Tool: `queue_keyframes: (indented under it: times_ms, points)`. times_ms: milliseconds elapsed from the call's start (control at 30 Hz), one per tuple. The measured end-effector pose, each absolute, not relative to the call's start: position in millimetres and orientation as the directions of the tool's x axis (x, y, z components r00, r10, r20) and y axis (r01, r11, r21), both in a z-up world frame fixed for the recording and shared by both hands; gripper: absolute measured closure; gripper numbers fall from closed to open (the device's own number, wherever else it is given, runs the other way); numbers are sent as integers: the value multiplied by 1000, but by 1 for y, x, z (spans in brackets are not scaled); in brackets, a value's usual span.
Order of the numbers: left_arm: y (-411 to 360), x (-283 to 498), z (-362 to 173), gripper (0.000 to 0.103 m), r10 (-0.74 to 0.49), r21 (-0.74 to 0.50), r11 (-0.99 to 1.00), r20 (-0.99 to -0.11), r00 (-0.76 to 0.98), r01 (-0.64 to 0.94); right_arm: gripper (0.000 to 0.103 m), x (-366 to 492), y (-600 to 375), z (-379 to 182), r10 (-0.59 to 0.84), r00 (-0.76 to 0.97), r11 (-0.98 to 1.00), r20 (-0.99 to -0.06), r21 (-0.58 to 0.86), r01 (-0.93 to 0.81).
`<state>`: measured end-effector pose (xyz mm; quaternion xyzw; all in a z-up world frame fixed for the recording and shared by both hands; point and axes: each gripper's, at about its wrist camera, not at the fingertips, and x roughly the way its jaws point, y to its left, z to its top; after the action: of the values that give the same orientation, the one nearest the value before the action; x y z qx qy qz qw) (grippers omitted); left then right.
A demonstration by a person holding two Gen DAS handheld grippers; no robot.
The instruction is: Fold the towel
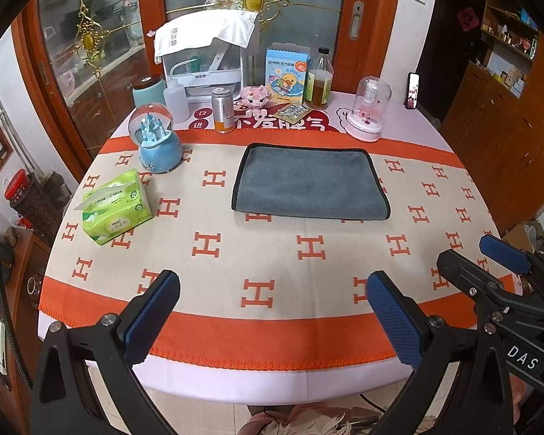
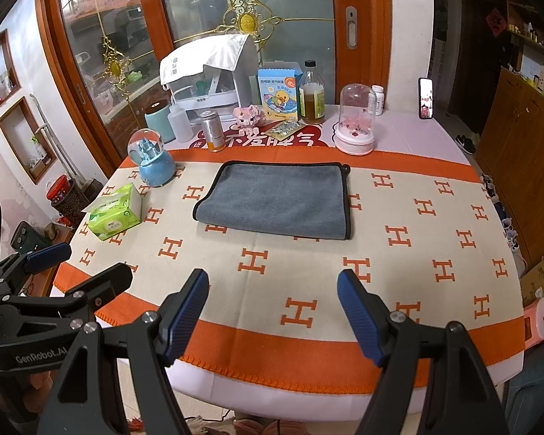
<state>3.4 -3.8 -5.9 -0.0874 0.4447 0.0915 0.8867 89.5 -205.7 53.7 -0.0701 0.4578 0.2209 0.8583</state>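
Note:
A grey towel (image 1: 310, 183) with black edging lies flat in a folded rectangle on the patterned tablecloth, past the middle of the table; it also shows in the right wrist view (image 2: 277, 197). My left gripper (image 1: 272, 313) is open and empty, held above the table's near edge, well short of the towel. My right gripper (image 2: 273, 311) is open and empty too, beside the left one over the near edge. The right gripper shows at the right of the left wrist view (image 1: 482, 257), and the left gripper at the left of the right wrist view (image 2: 79, 262).
A green tissue pack (image 1: 118, 210) and a blue snow globe (image 1: 156, 141) stand left of the towel. Behind it are a can (image 1: 223, 108), a duck box (image 1: 286, 74), a bottle (image 1: 319, 81) and a pink glass dome (image 1: 370, 108). The table (image 1: 272, 384) ends at its white near edge.

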Motion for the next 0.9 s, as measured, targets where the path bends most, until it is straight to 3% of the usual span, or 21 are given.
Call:
queue_keyframes:
  times_ms: [900]
  points:
    - [-6,7,-7,1,85,-71,969,-806,586,-238,29,91,-206,53,315,480,893,-819,84,-443]
